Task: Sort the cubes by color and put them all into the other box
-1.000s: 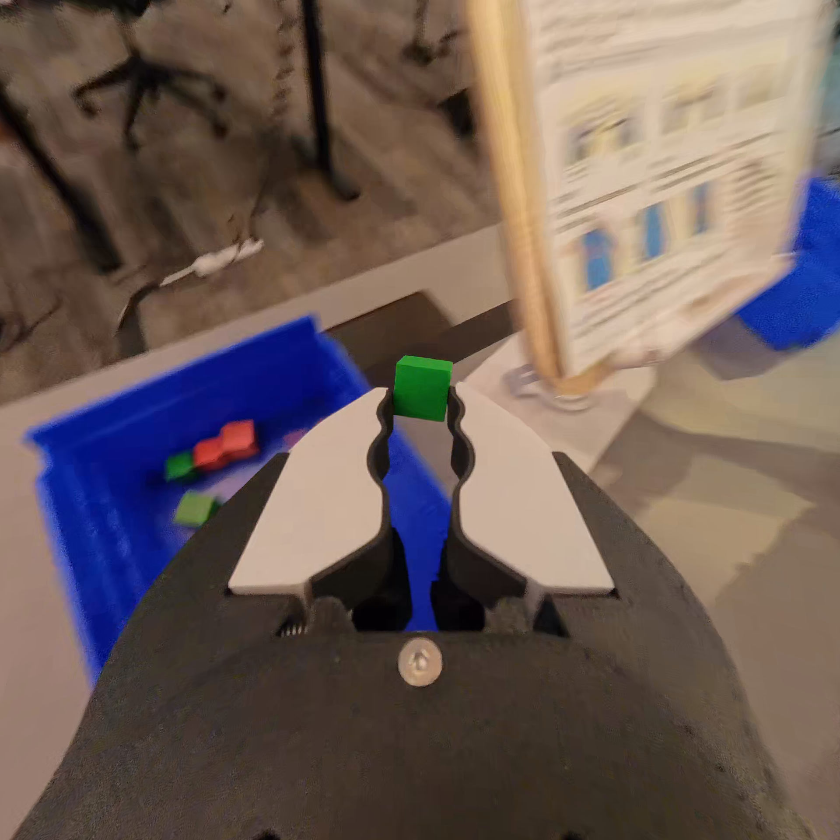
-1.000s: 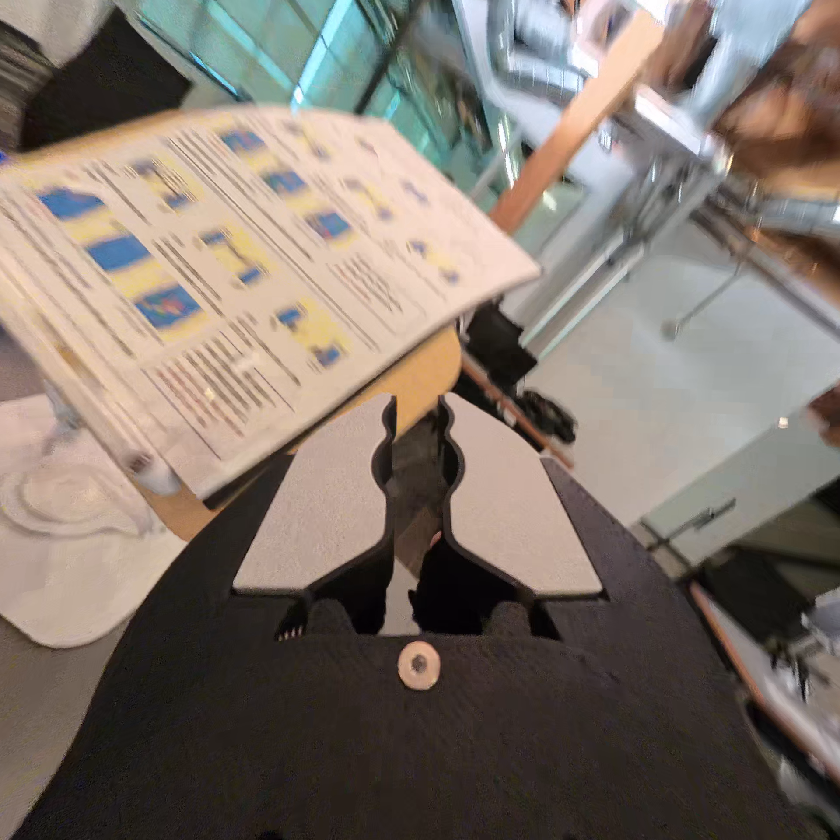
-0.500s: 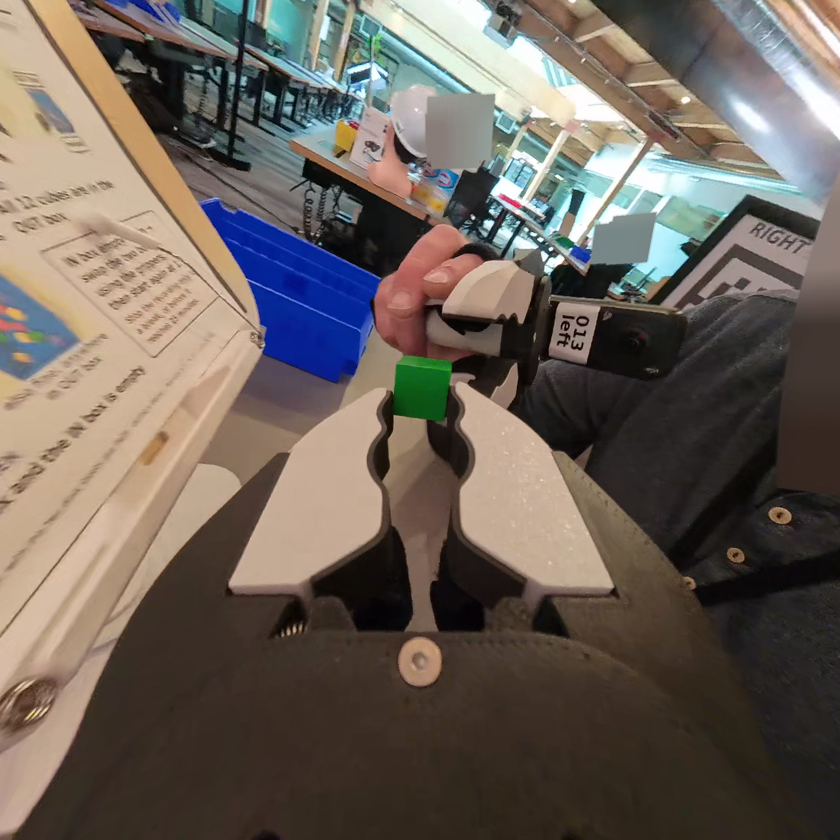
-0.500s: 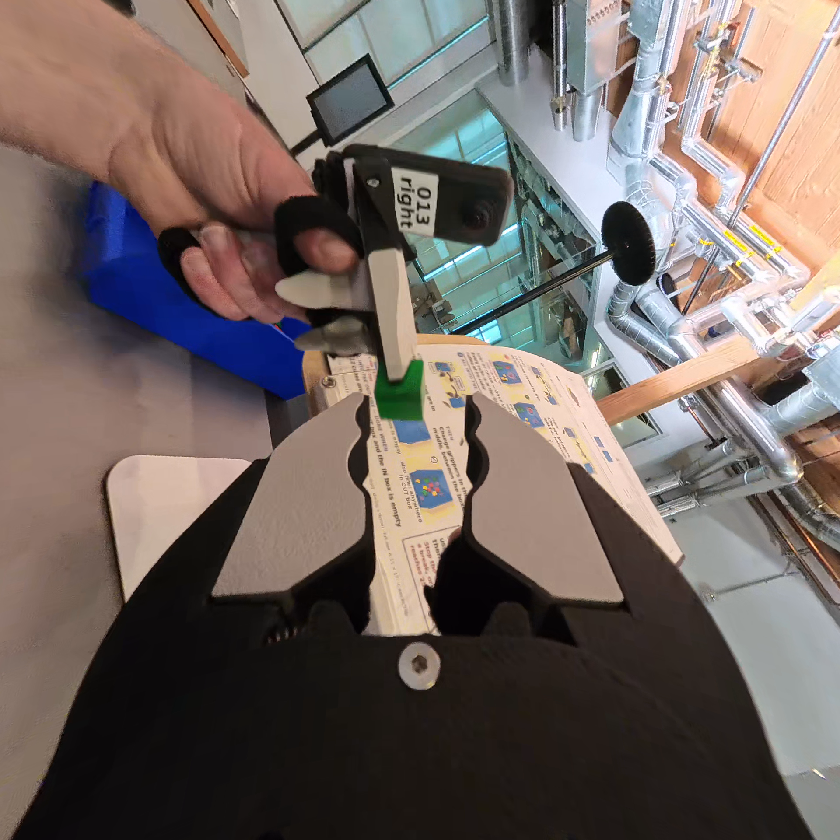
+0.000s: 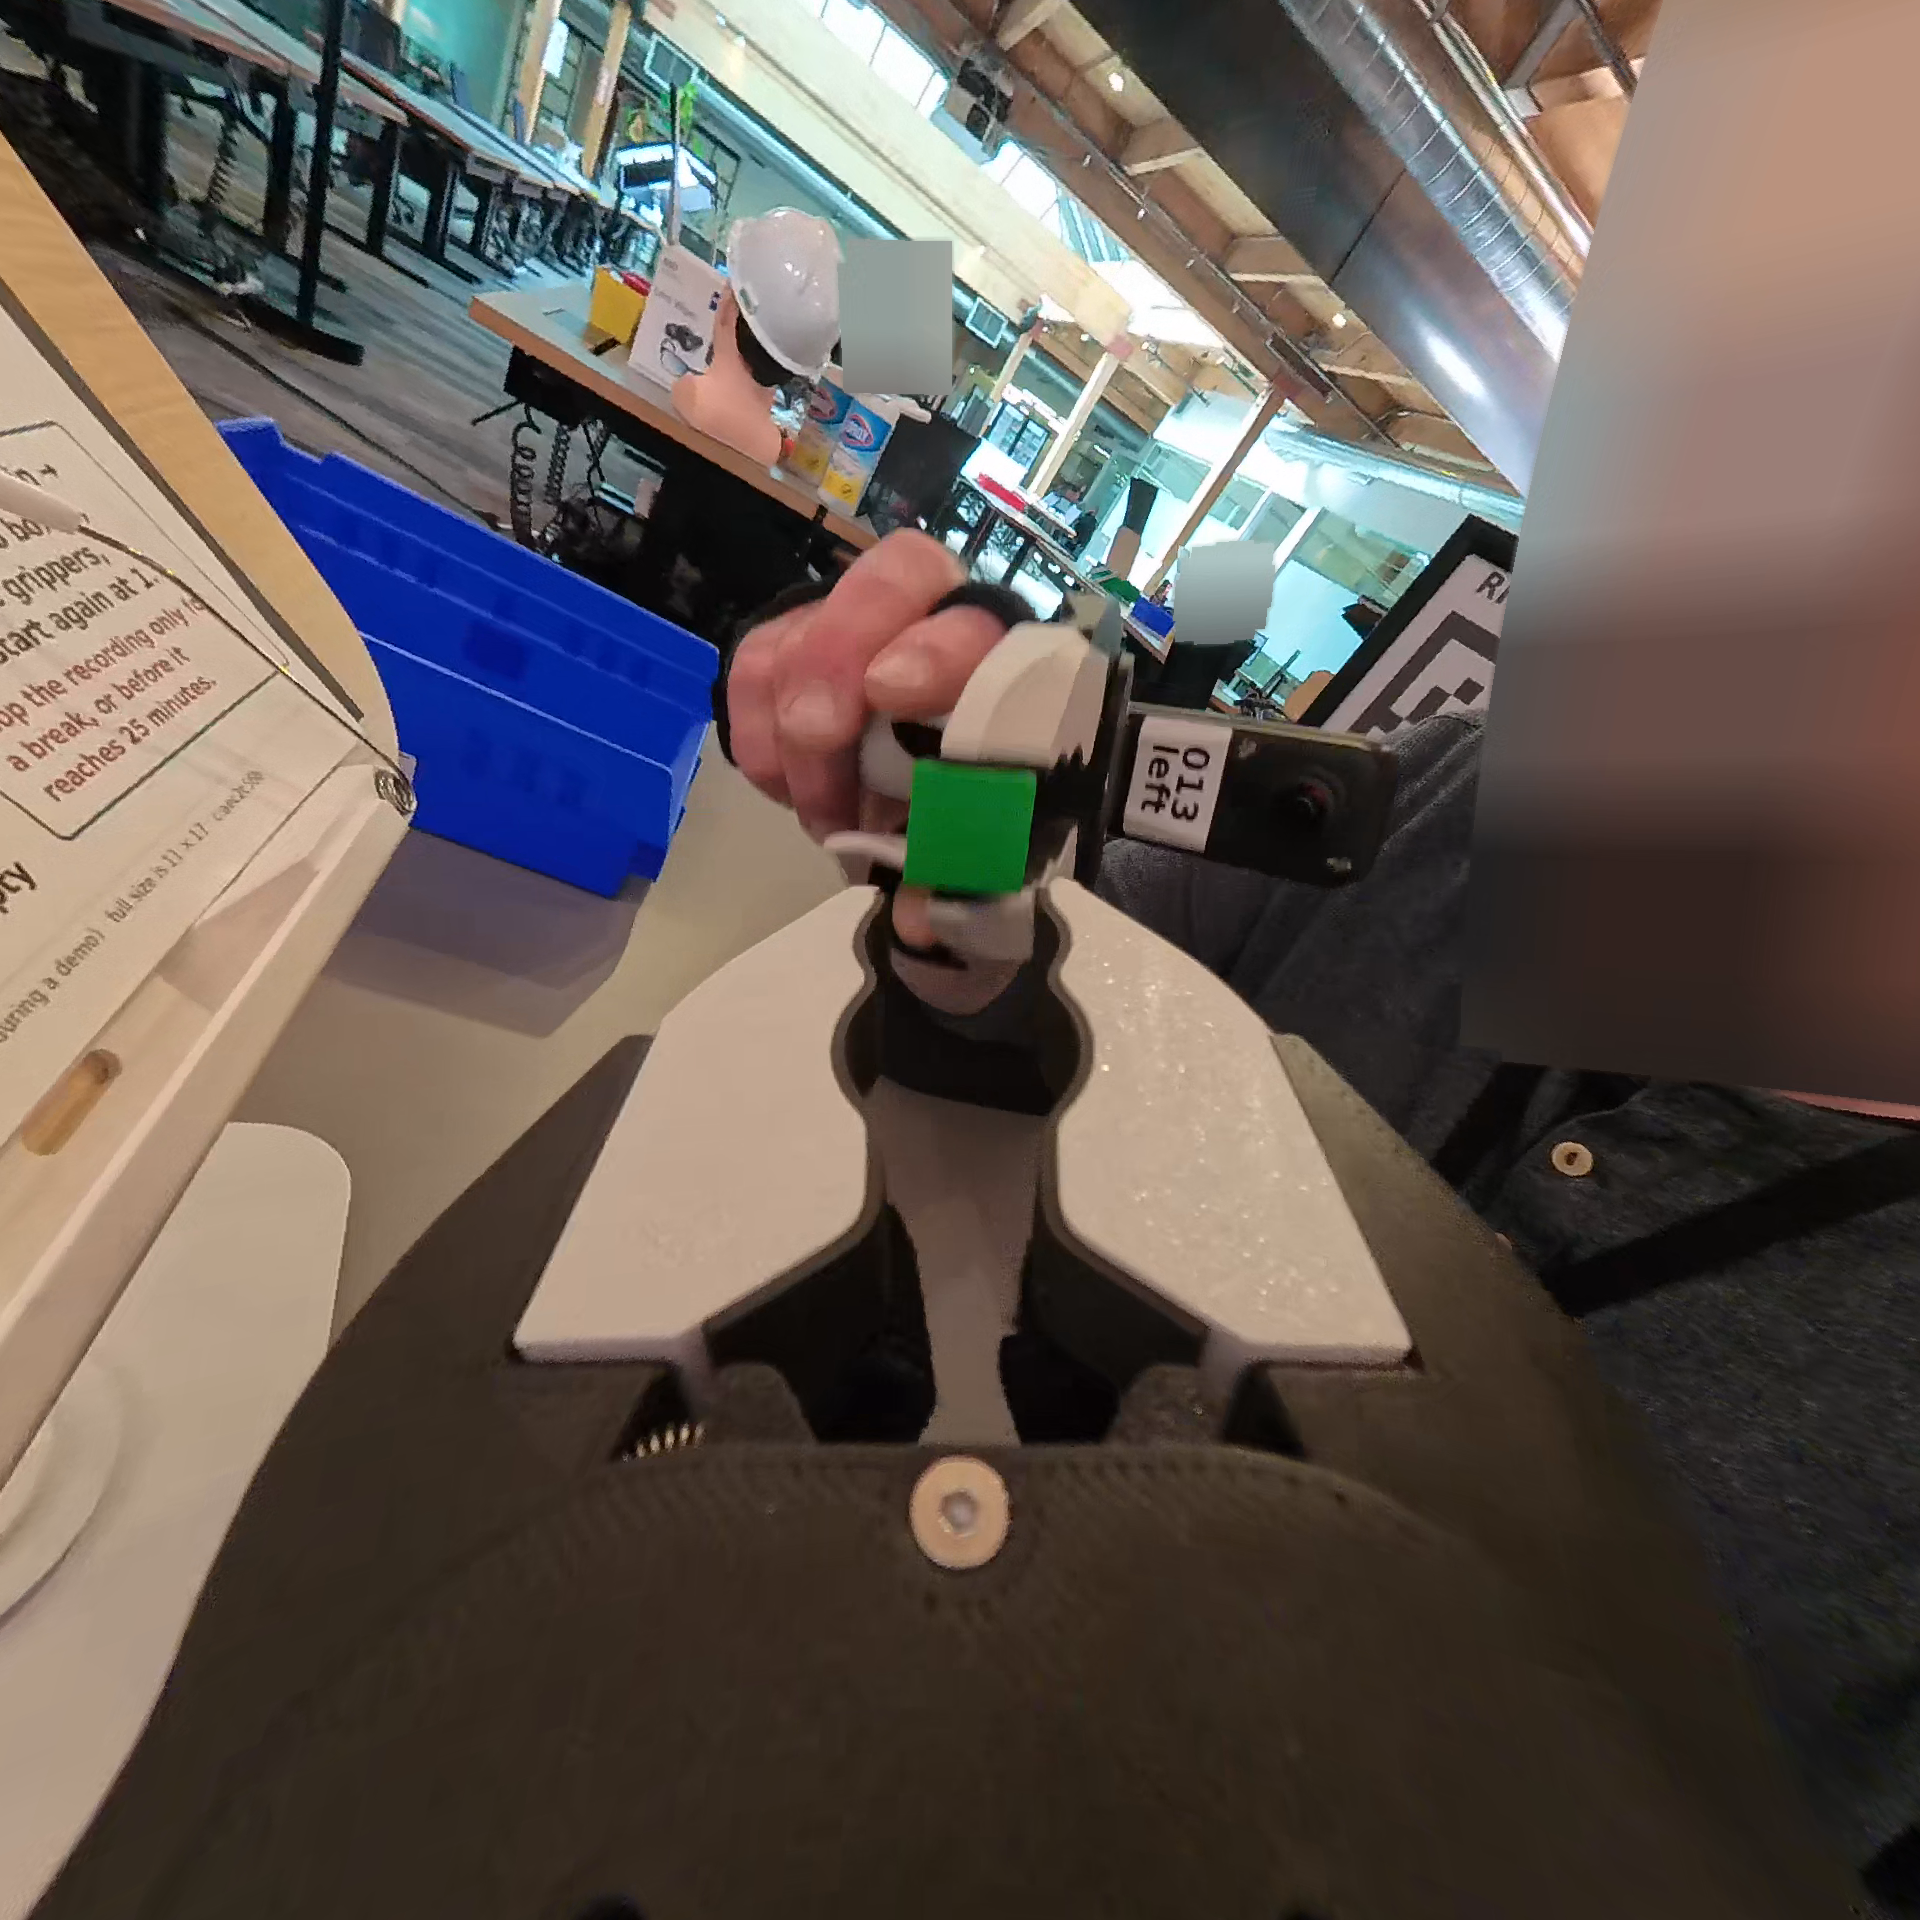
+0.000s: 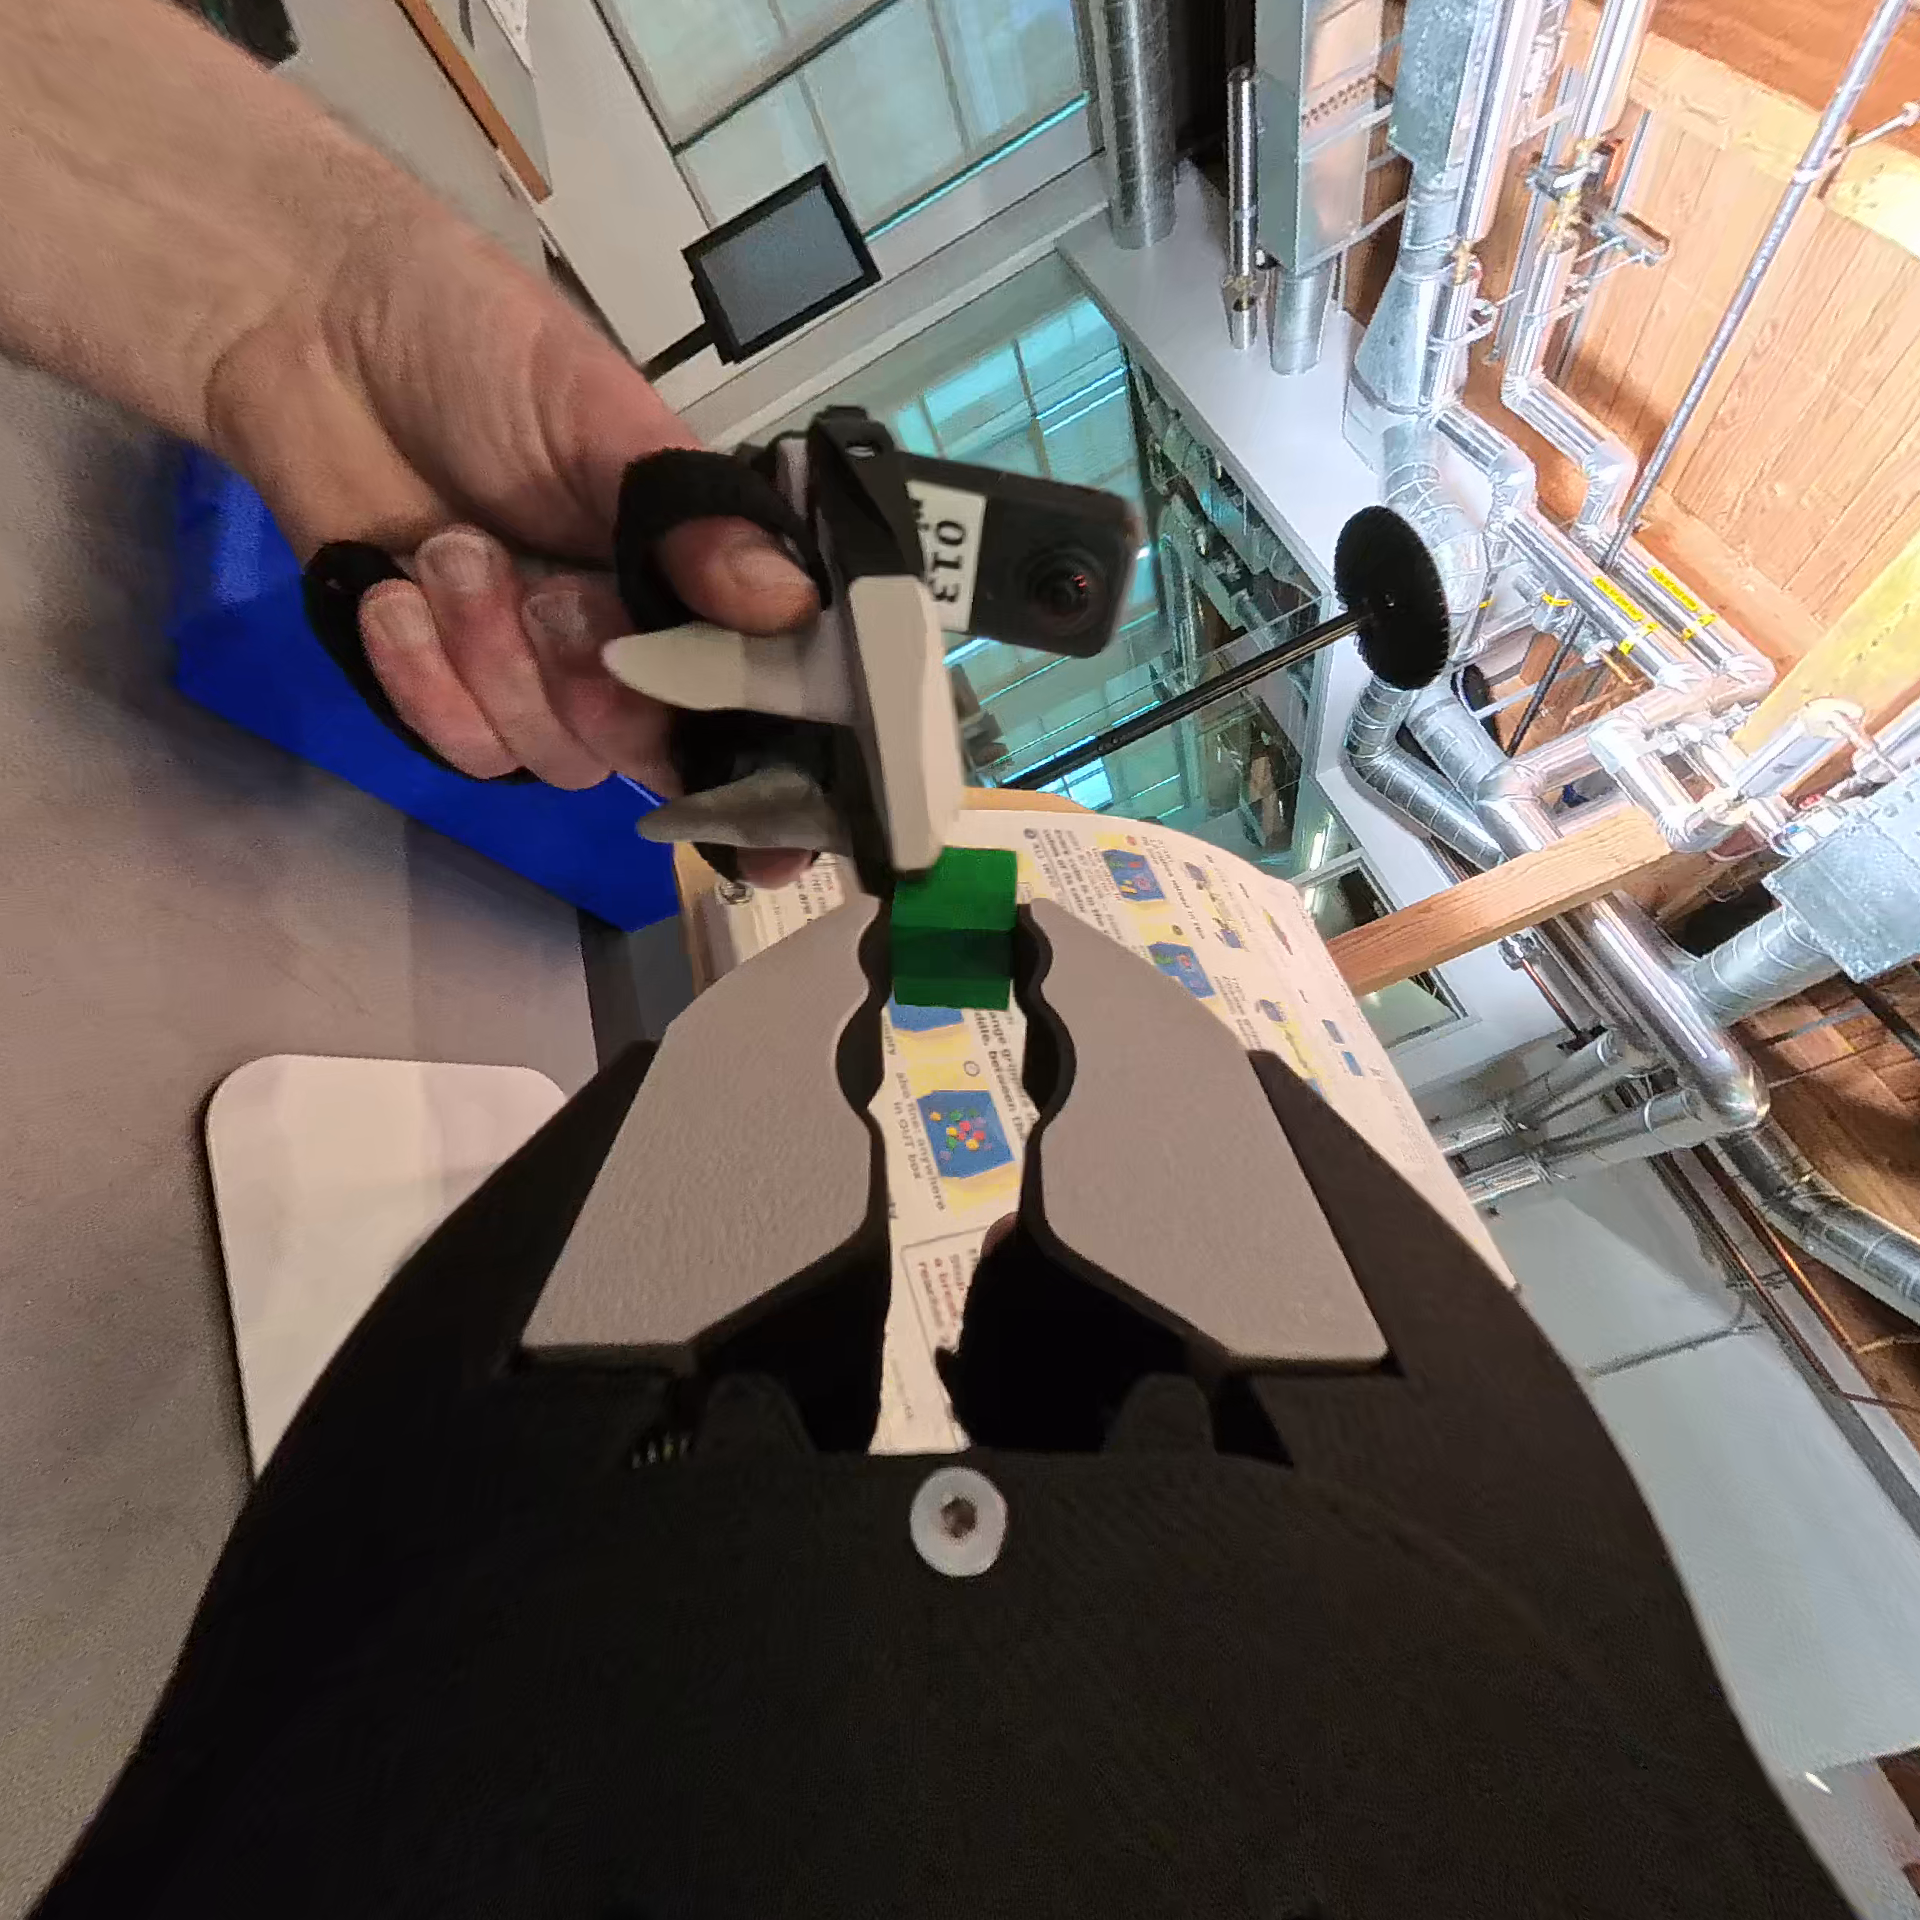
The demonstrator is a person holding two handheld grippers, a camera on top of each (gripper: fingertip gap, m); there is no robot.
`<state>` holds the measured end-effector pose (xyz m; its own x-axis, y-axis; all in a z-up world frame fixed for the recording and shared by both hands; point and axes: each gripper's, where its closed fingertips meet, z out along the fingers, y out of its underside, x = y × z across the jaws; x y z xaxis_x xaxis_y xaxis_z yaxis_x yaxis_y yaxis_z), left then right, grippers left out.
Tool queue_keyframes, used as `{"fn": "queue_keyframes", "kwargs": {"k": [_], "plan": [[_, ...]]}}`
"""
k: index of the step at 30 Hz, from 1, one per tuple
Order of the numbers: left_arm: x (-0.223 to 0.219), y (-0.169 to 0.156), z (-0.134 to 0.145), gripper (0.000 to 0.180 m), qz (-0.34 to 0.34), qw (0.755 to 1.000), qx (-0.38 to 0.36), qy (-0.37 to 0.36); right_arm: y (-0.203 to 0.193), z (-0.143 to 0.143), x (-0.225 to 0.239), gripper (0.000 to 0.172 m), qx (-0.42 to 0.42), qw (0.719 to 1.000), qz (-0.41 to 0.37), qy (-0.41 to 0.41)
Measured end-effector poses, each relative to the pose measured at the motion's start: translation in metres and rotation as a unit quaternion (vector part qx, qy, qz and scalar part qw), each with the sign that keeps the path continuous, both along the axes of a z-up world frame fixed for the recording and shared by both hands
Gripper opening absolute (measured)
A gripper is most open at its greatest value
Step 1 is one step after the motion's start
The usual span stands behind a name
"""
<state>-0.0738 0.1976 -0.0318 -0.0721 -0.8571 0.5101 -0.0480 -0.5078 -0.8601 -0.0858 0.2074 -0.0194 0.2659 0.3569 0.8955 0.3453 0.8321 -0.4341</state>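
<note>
My right gripper (image 6: 951,920) was closed on the green cube (image 6: 951,935), both pads pressed against its sides. My left gripper (image 5: 961,914) faced it tip to tip, its jaws slightly parted and the cube just beyond them, not gripped. The cube hung in the air between the two, with the blue box (image 5: 499,707) behind on the table (image 5: 499,997)
</note>
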Motion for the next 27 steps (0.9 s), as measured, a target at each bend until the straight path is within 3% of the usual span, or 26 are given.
{"fn": "queue_keyframes", "kwargs": {"k": [2, 4, 6, 8, 9, 12, 16, 22, 25, 27], "plan": [[-0.004, 0.0, 0.001, 0.023, 0.003, 1.0, 0.004, 0.01, 0.008, 0.013, 0.014, 0.022, 0.008, 1.0, -0.02, 0.008], [-0.012, 0.003, 0.004, 0.0, 0.022, 0.999, 0.028, 0.014, 0.033, 0.033, 0.044, 0.022, 0.009, 0.997, -0.074, 0.027], [-0.021, 0.009, 0.008, 0.0, 0.049, 0.998, 0.04, 0.018, 0.07, 0.049, 0.089, 0.022, -0.018, 0.988, -0.143, 0.049], [-0.028, 0.015, 0.007, 0.0, 0.071, 0.995, 0.06, 0.034, 0.115, 0.062, 0.151, 0.021, -0.034, 0.965, -0.246, 0.089], [-0.03, 0.014, 0.007, 0.0, 0.072, 0.994, 0.066, 0.041, 0.14, 0.055, 0.184, 0.022, -0.067, 0.947, -0.301, 0.088], [-0.029, 0.014, 0.001, 0.0, 0.074, 0.992, 0.081, 0.066, 0.199, 0.019, 0.281, 0.022, -0.17, 0.874, -0.444, 0.101], [-0.029, 0.015, 0.002, 0.0, 0.074, 0.992, 0.084, 0.057, 0.241, -0.059, 0.365, 0.023, -0.305, 0.783, -0.533, 0.098], [-0.03, 0.022, -0.004, 0.0, 0.083, 0.992, 0.073, 0.06, 0.258, -0.181, 0.416, 0.023, -0.448, 0.667, -0.594, 0.034], [-0.03, 0.023, -0.006, 0.0, 0.086, 0.991, 0.076, 0.067, 0.255, -0.217, 0.425, 0.023, -0.484, 0.625, -0.613, 0.004], [-0.03, 0.024, -0.007, 0.0, 0.088, 0.991, 0.077, 0.07, 0.255, -0.225, 0.432, 0.023, -0.475, 0.61, -0.634, -0.011]]}}
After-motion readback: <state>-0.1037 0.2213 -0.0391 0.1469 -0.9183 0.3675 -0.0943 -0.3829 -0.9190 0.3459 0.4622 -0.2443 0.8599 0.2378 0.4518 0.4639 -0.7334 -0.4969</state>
